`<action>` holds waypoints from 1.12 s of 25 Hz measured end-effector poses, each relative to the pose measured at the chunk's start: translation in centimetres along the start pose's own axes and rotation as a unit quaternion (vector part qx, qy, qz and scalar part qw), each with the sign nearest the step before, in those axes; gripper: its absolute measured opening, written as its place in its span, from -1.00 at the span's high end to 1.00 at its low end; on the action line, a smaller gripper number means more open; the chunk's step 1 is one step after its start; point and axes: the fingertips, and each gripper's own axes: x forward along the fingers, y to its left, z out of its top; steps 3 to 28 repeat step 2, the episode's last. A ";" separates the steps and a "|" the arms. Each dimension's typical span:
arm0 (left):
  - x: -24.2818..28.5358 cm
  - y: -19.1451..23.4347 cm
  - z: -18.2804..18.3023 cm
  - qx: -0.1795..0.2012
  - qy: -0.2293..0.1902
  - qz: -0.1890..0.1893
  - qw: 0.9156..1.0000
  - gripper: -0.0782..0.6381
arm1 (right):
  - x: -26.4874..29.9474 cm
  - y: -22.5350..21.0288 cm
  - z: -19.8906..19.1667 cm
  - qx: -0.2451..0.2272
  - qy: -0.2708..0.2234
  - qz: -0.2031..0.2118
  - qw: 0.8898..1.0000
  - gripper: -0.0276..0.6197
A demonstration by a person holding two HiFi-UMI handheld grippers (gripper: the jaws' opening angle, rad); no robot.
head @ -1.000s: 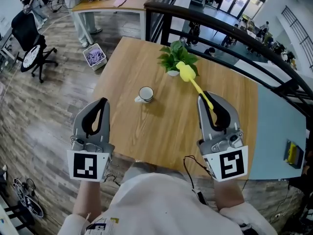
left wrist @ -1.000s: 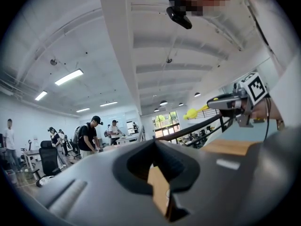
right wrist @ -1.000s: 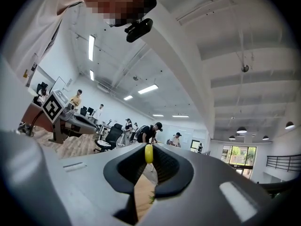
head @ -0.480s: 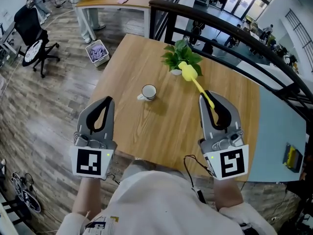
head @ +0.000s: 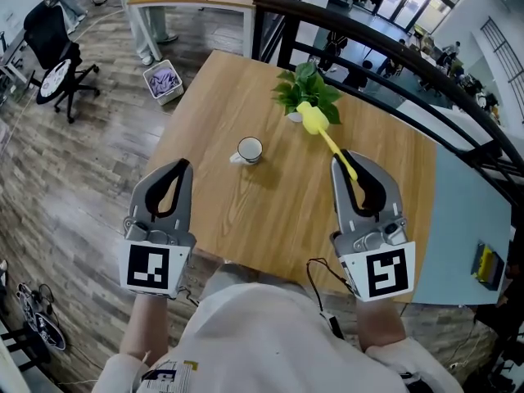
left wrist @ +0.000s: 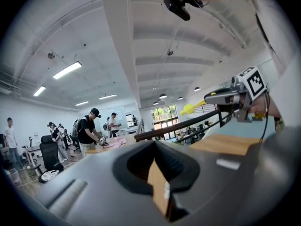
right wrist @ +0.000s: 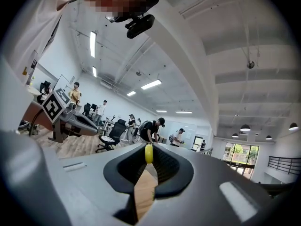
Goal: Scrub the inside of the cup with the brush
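A small white cup stands upright on the wooden table, left of centre. My right gripper is shut on the thin handle of a yellow brush. The brush head pointing away from me hangs in front of the plant, right of the cup and apart from it. In the right gripper view the yellow handle shows pinched between the jaws. My left gripper hovers at the table's near left edge, shut and empty, nearer me than the cup. The left gripper view shows the brush beyond its closed jaws.
A green potted plant stands at the table's far side behind the brush. A dark railing runs past the table's far right. On the floor to the left are a bin and an office chair. People work at a far table.
The head view has drifted slightly, so the table sits a little higher in the picture. Both grippers, the brush and the cup keep their places.
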 end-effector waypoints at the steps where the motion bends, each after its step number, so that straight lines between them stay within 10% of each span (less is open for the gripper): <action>1: 0.1 0.1 -0.1 0.000 0.000 0.000 1.000 0.77 | 0.1 0.0 -0.1 -0.002 0.001 0.001 1.000 0.81; 28: 0.1 0.1 -0.1 0.000 0.000 0.001 1.000 0.77 | 0.2 0.0 -0.2 -0.003 0.002 0.003 1.000 0.81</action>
